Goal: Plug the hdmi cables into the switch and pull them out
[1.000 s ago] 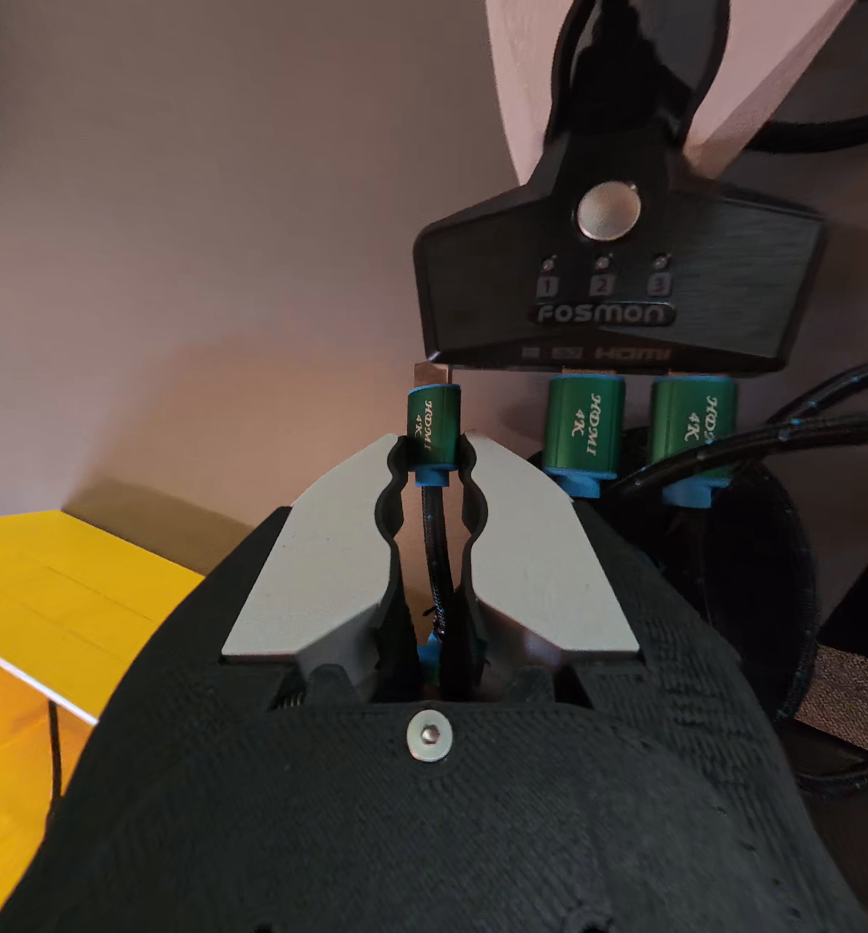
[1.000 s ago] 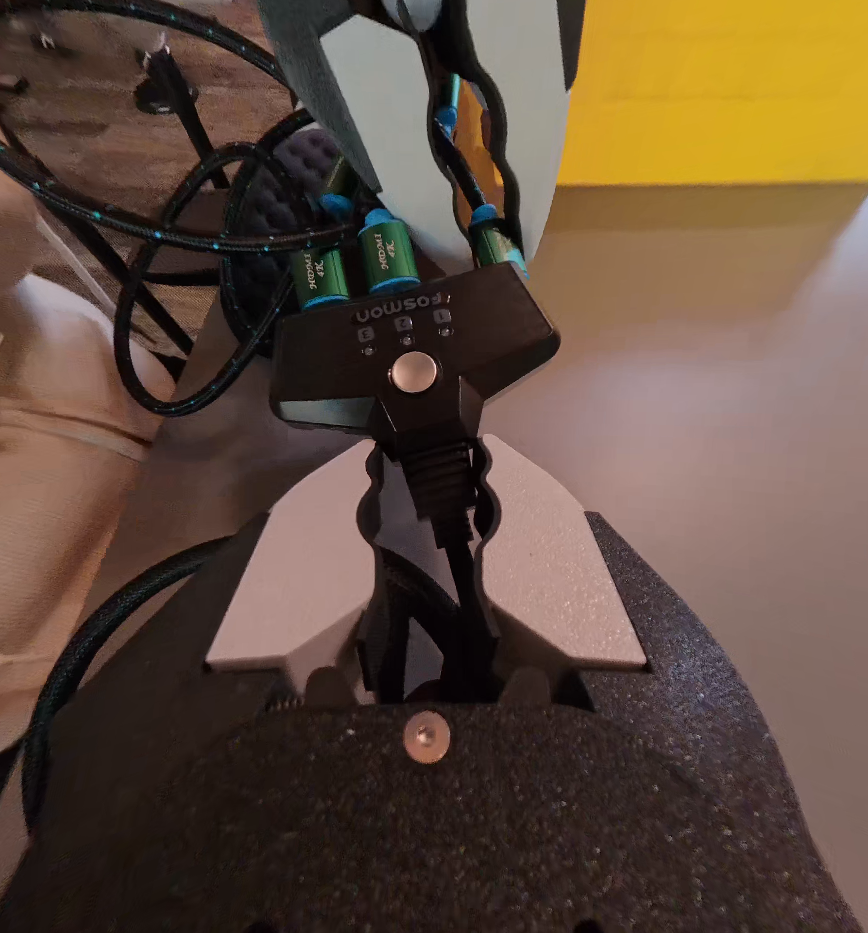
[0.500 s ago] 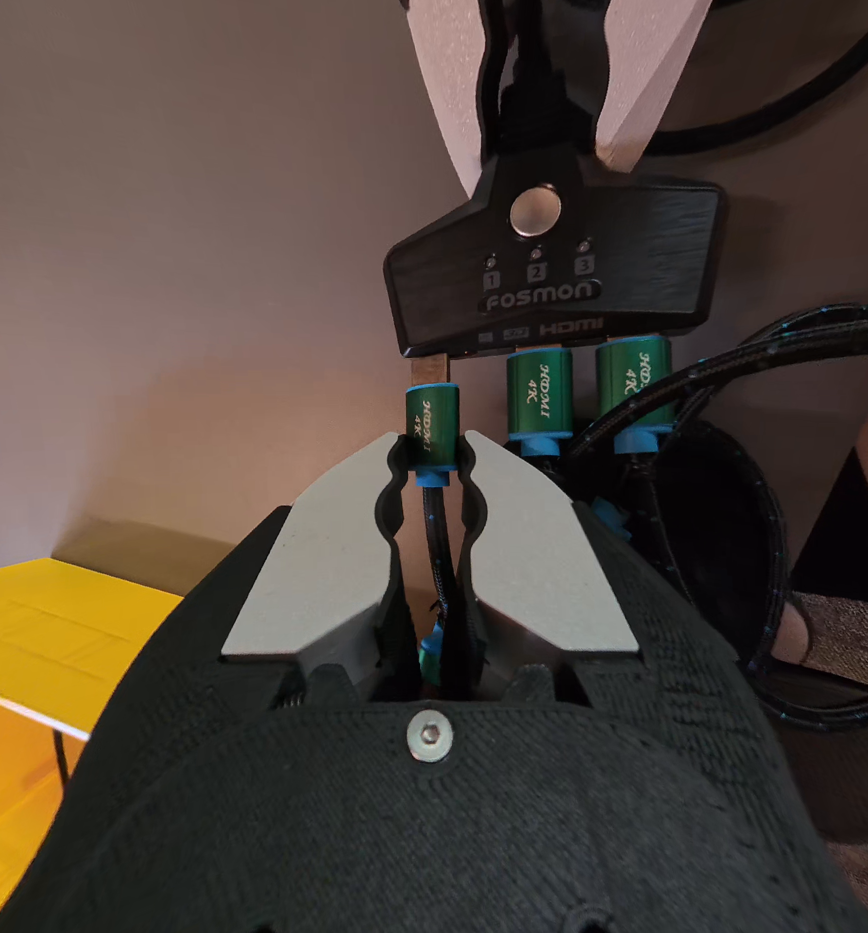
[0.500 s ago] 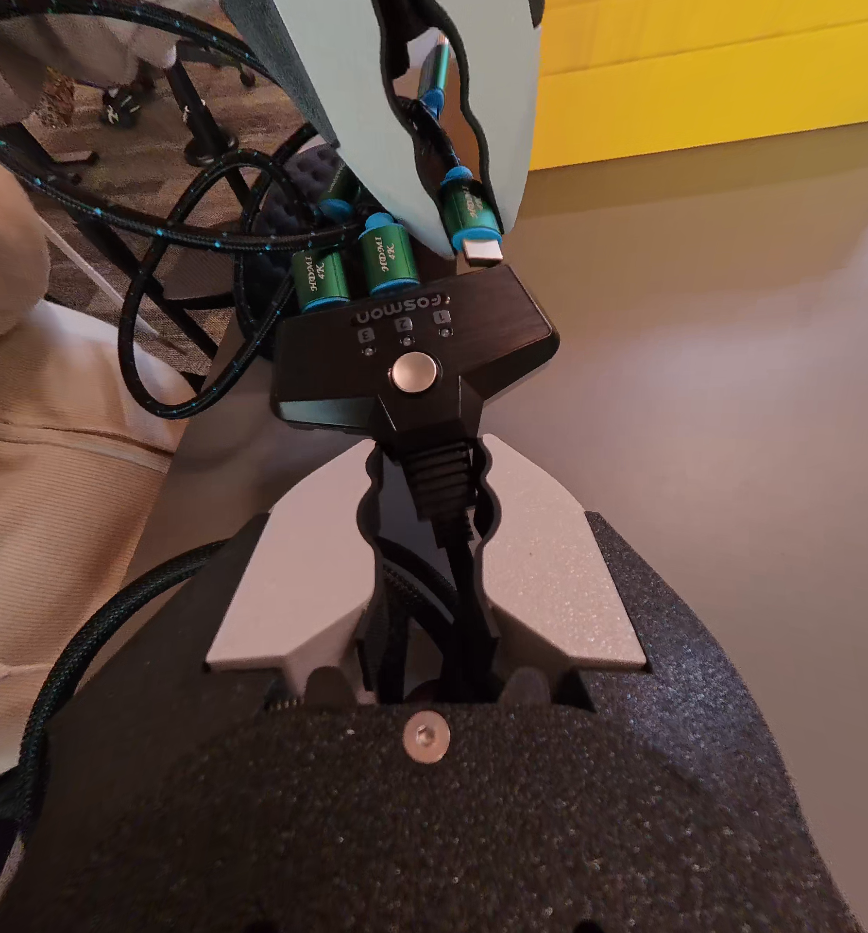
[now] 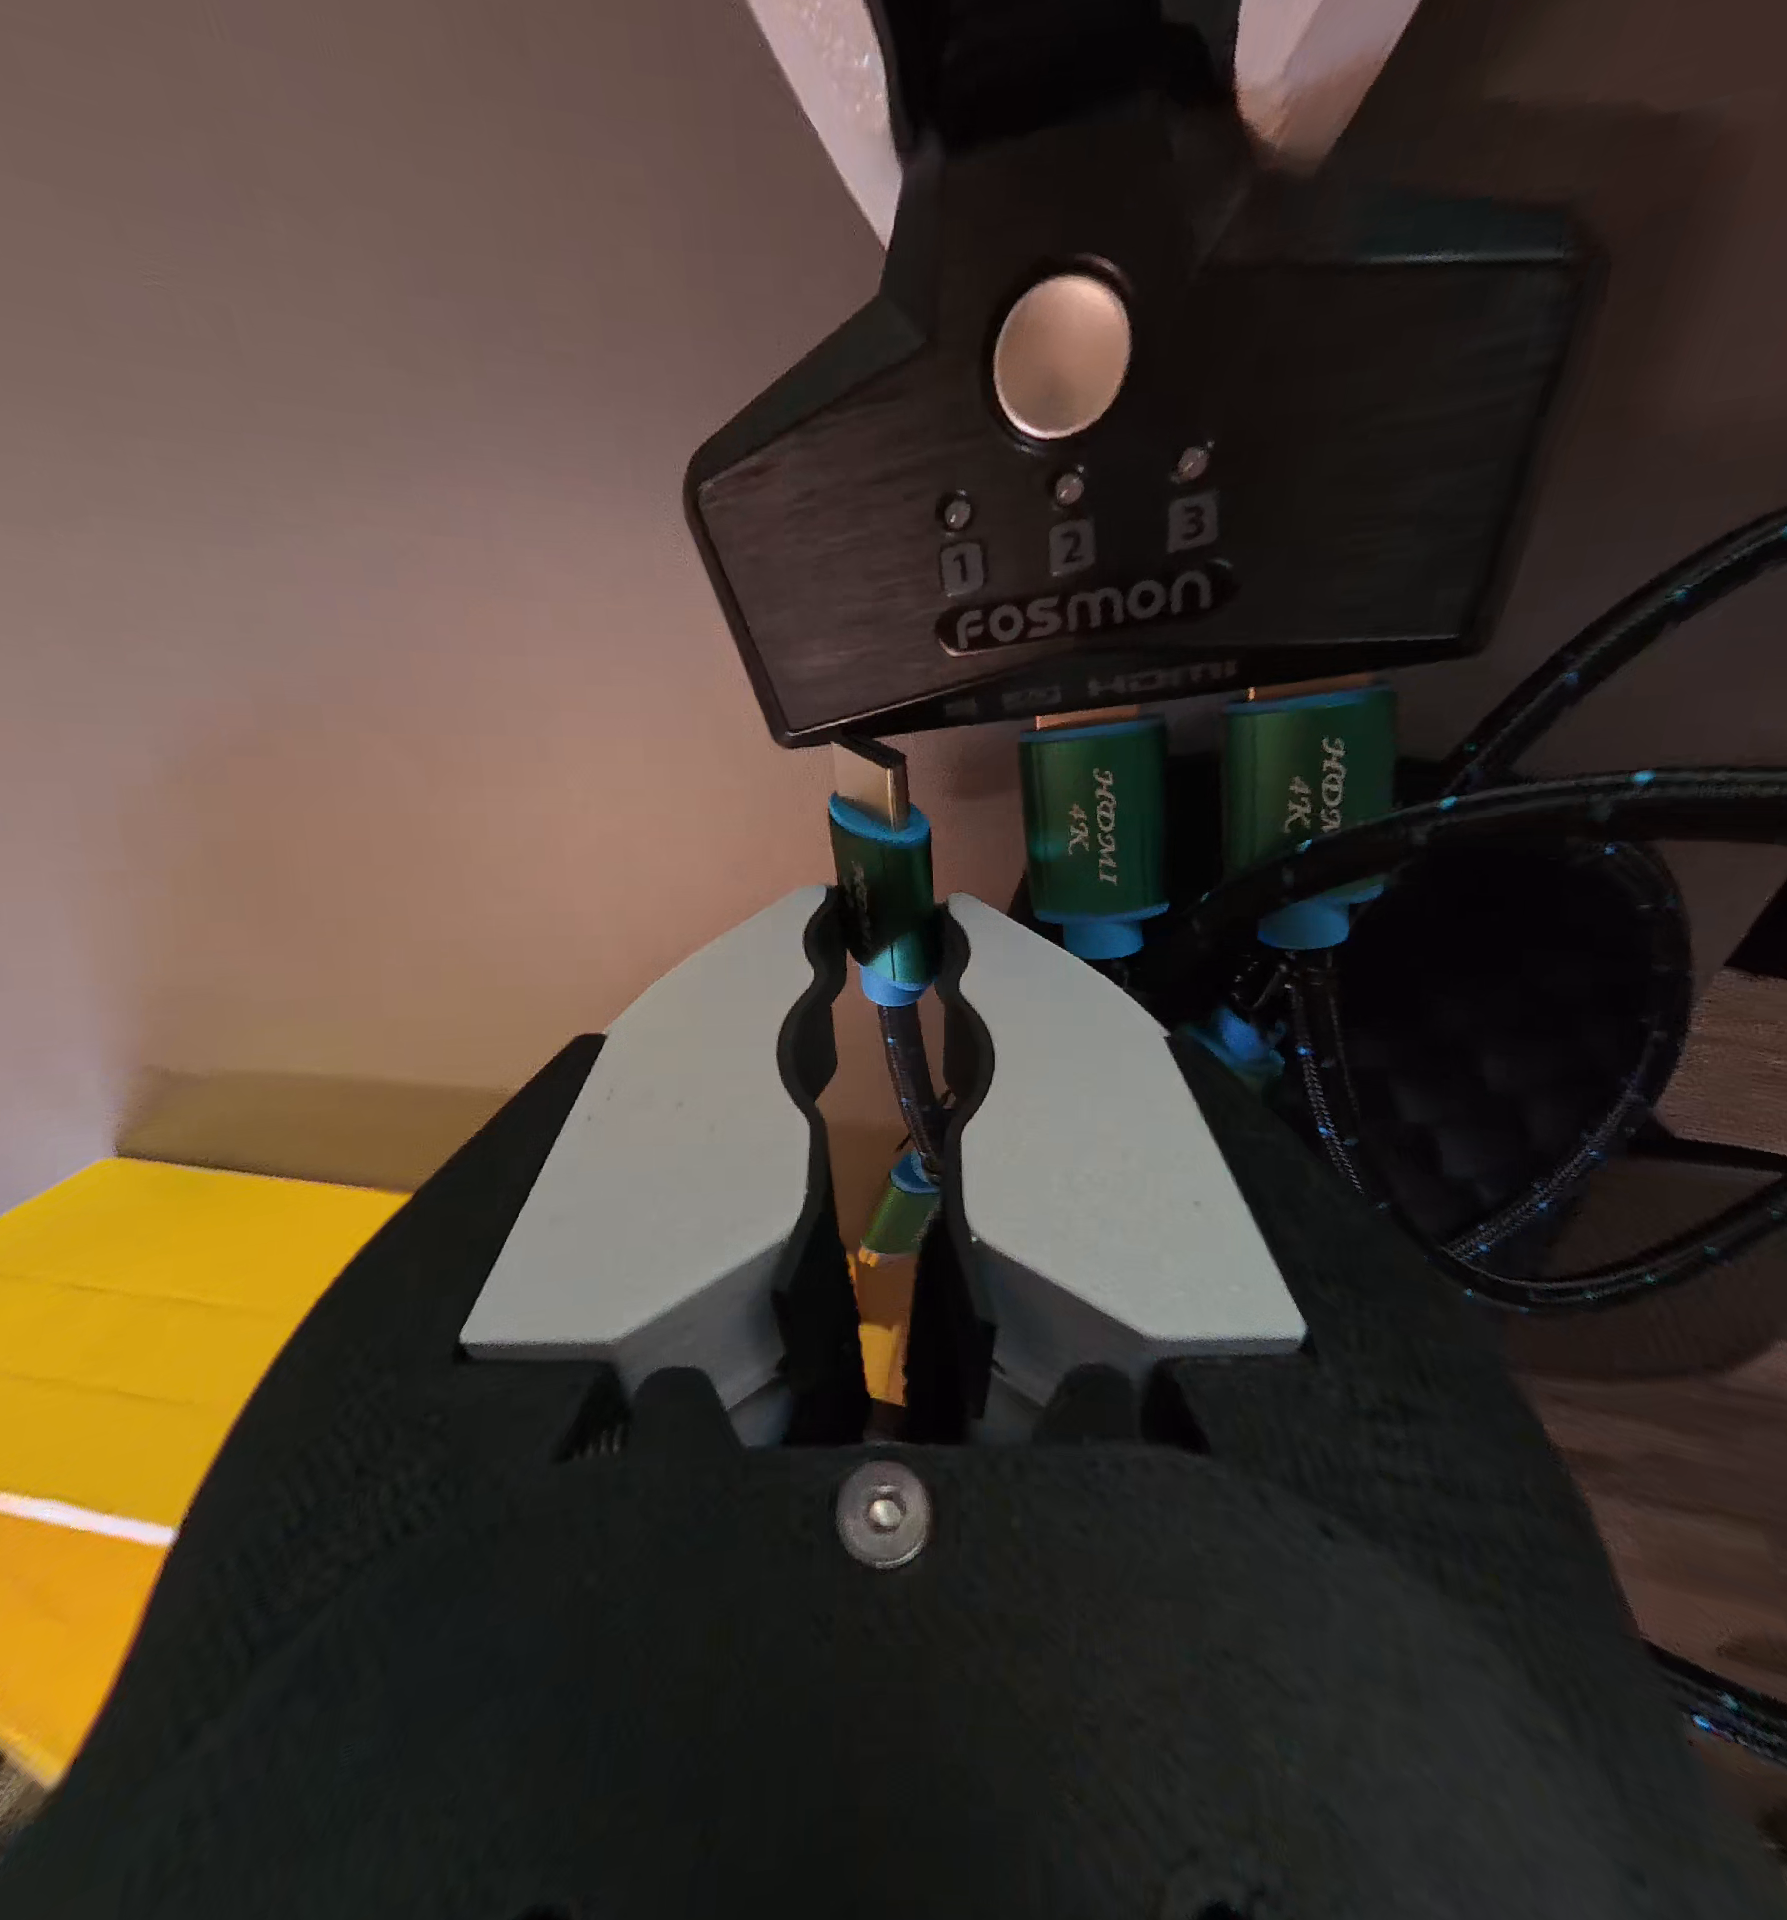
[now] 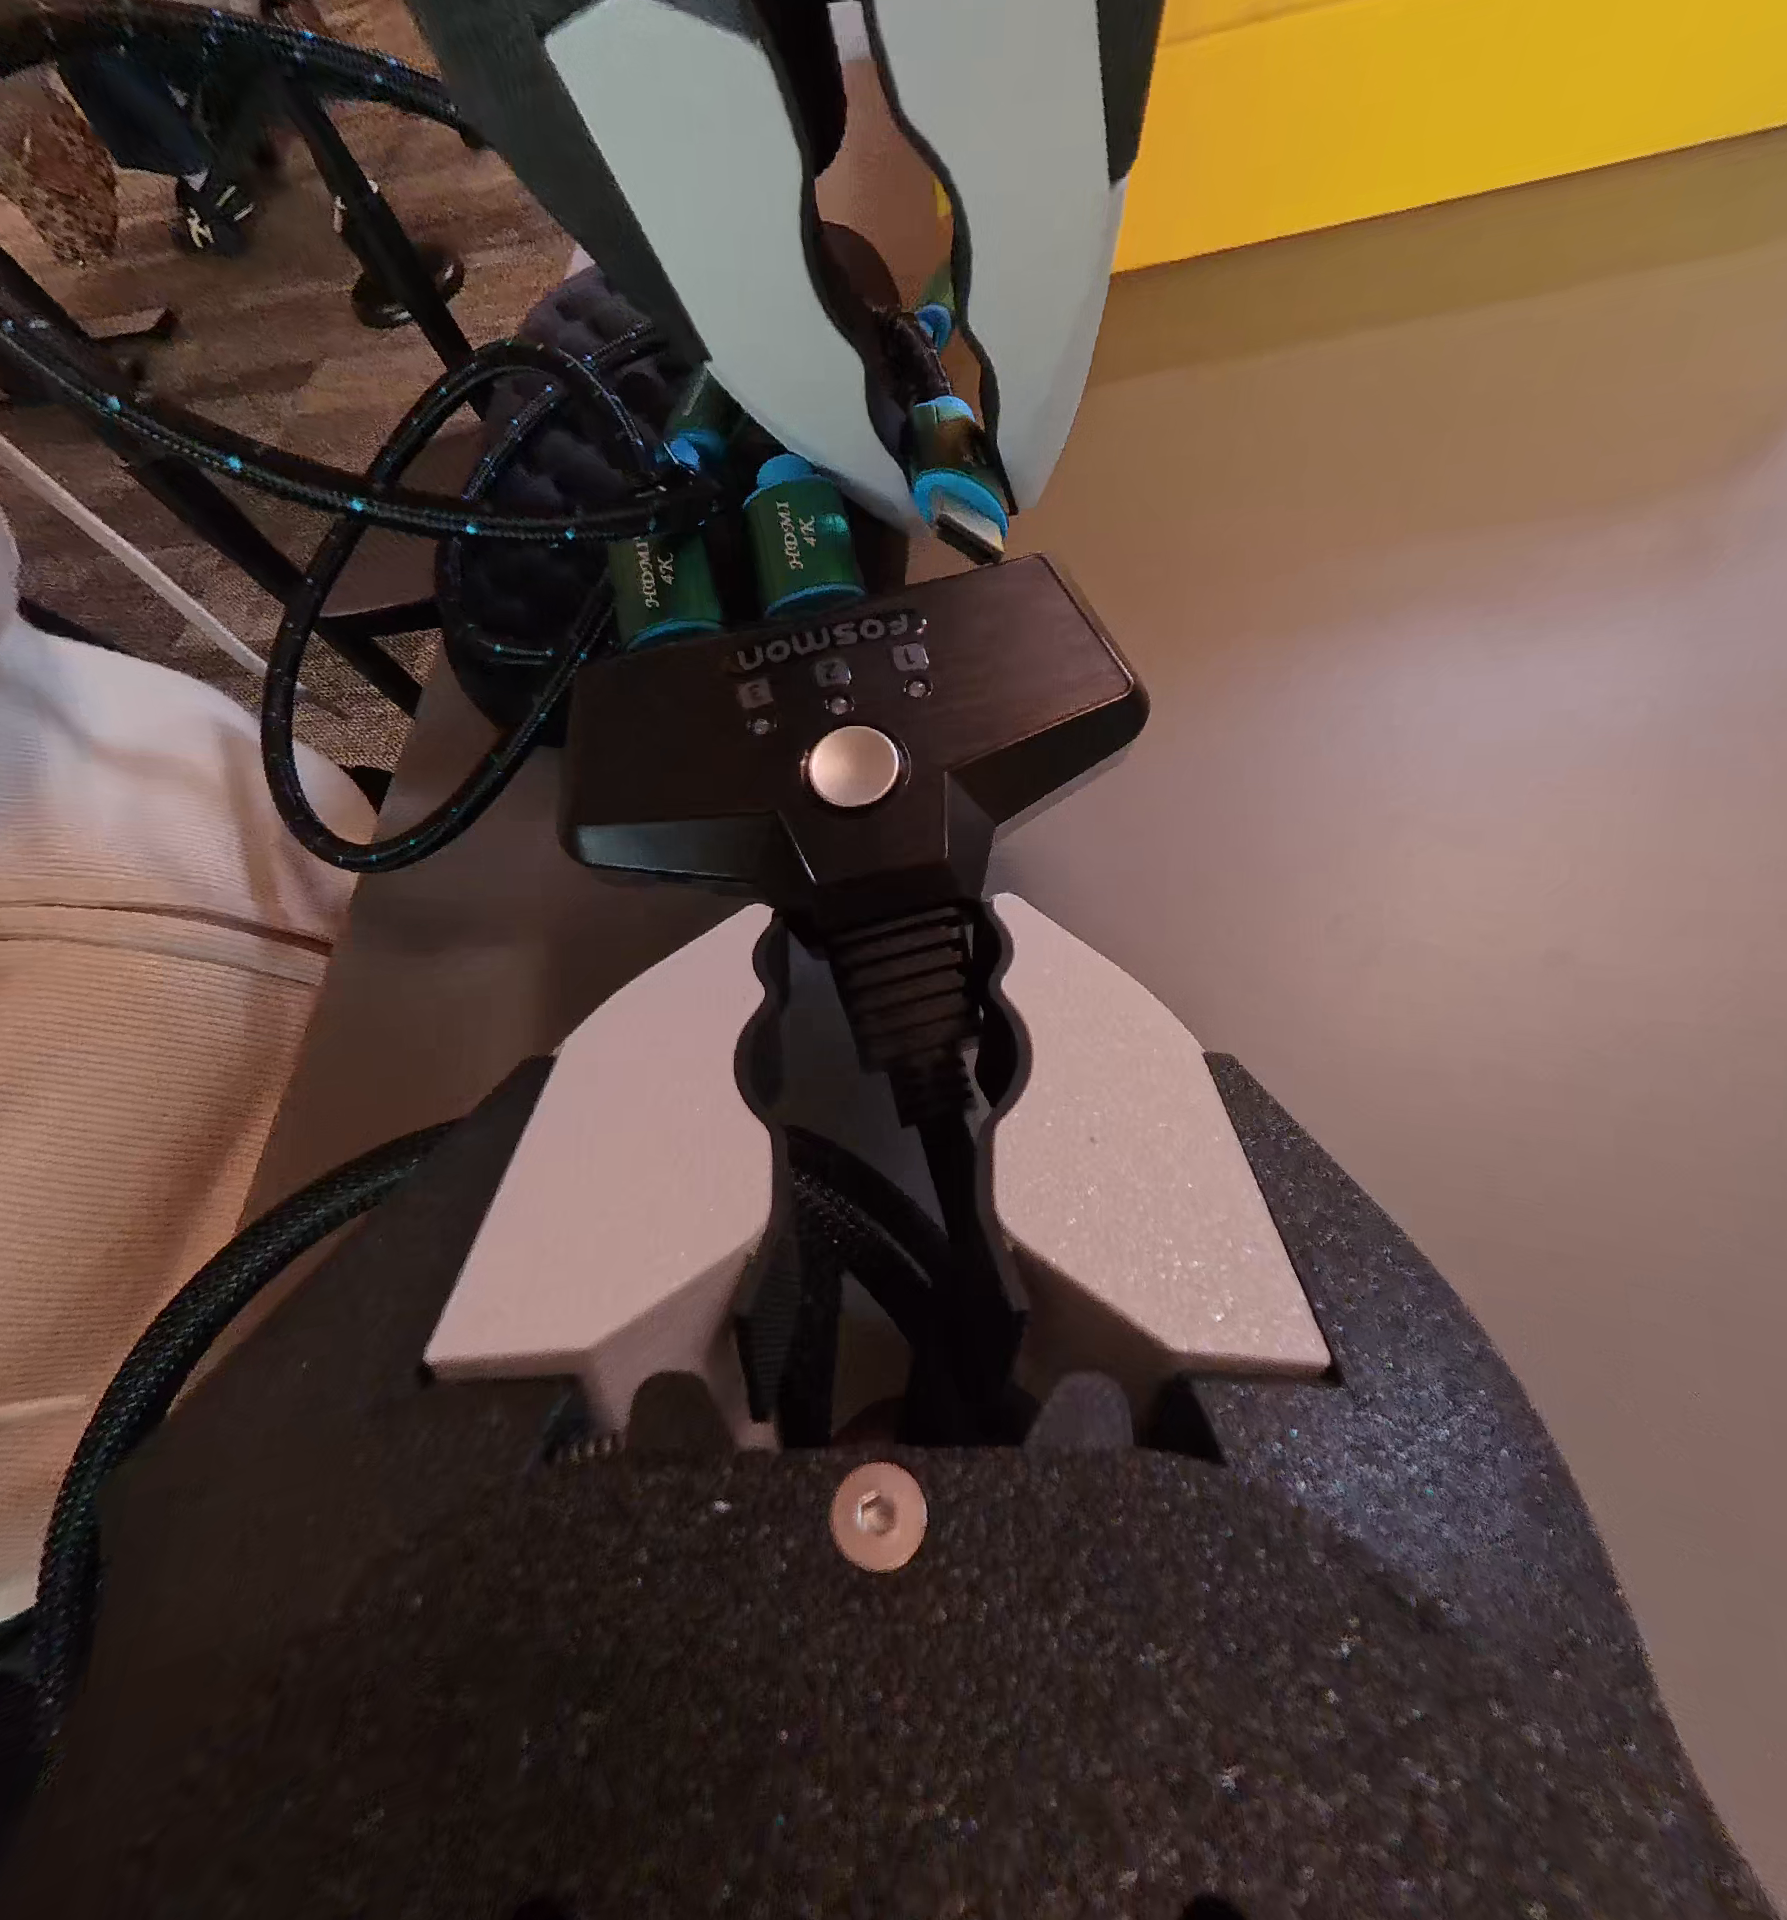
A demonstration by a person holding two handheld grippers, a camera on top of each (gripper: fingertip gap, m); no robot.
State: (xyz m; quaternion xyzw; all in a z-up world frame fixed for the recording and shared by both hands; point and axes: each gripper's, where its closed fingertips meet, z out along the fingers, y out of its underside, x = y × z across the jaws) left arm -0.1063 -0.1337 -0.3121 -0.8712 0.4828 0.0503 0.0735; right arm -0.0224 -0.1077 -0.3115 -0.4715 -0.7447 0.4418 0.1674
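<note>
grey table (image 6: 1491, 727) | green plug (image 5: 884, 883) pinched in left hand-held gripper (image 5: 884, 920) | tip seemingly touching switch (image 5: 1232, 499)

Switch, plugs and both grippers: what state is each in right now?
Switch: held by its cable collar, off the table.
Left plug: out of its port, metal tip bare, tilted.
Middle plug: seated in the switch.
Right plug: seated in the switch.
Left gripper: shut on the left plug.
Right gripper: shut on the switch's collar.
</note>
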